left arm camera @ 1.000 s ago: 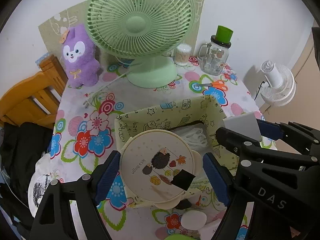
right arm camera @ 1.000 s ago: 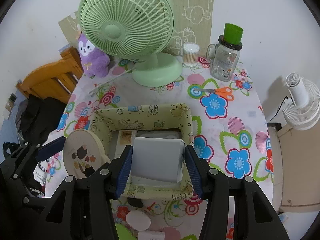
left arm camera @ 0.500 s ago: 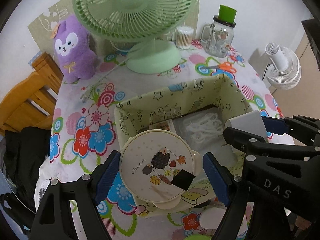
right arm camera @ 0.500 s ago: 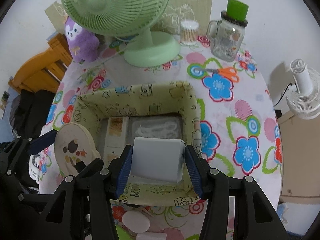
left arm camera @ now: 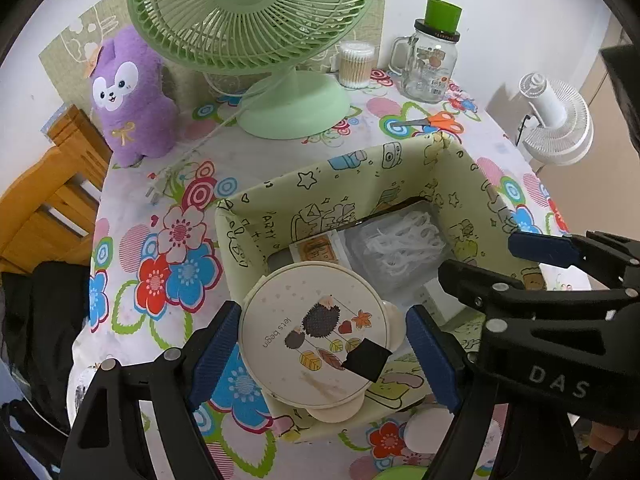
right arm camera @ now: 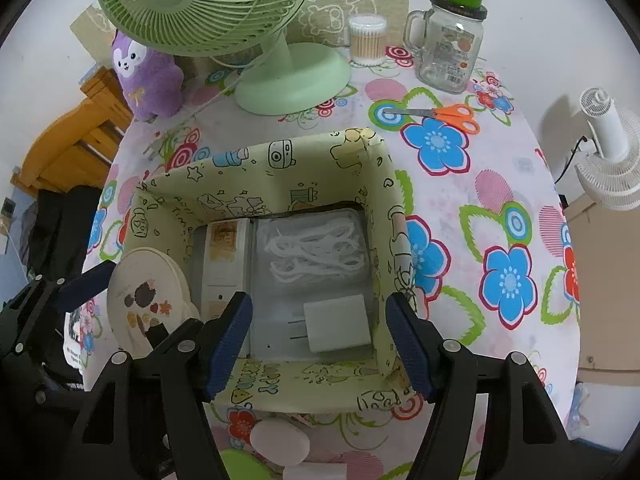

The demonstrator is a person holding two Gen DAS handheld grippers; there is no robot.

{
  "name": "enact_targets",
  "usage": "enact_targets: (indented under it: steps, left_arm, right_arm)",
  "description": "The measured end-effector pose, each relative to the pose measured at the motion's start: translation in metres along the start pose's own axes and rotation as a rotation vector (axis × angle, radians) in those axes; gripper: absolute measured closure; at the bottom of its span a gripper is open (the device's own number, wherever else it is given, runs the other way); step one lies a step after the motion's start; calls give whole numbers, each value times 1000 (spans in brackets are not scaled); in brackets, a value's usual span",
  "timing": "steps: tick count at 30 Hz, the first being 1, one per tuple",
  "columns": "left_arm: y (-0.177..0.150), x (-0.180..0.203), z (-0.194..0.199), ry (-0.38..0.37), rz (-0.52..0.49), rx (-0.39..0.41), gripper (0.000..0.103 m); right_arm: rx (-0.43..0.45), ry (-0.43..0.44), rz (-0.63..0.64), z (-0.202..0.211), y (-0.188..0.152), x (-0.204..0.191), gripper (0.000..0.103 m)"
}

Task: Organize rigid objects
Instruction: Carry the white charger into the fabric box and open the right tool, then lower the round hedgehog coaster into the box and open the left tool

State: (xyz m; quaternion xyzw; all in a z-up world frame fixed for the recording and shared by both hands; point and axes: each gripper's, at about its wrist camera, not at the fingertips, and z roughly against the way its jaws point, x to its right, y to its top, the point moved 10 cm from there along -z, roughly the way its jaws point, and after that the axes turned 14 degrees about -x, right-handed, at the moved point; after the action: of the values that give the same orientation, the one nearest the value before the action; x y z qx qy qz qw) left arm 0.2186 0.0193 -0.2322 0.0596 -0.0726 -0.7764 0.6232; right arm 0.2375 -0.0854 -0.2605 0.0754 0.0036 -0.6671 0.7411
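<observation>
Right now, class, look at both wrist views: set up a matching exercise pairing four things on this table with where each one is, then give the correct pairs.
Things:
1. white charger plug
2. round hedgehog-print lid
3. orange scissors
4. purple plush toy

Places:
A. on the tablecloth beyond the box
B. between the left gripper's fingers
C. lying inside the fabric box
D. left of the green fan

Pairs: 1-C, 2-B, 3-A, 4-D

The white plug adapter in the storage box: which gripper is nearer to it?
Right. The right gripper hangs directly over the white plug adapter, jaws opening, adapter lying free below. The left gripper is off beside it, holding a round hedgehog-print lid at the box's other end.
</observation>
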Motion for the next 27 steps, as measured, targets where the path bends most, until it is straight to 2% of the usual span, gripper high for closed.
enact_targets:
  steps: [8, 22, 27]
  left_arm:
    - [8, 16, 2, -47, -19, 7, 18]
    - [23, 14, -34, -40, -20, -36, 18]
    - [31, 15, -40, -27, -42, -20, 18]
  right_arm:
    - [78, -14, -32, 27, -2, 15, 24]
    - [48, -34, -119, 13, -9, 46, 24]
    - [37, -40, -131, 4, -4, 46, 24]
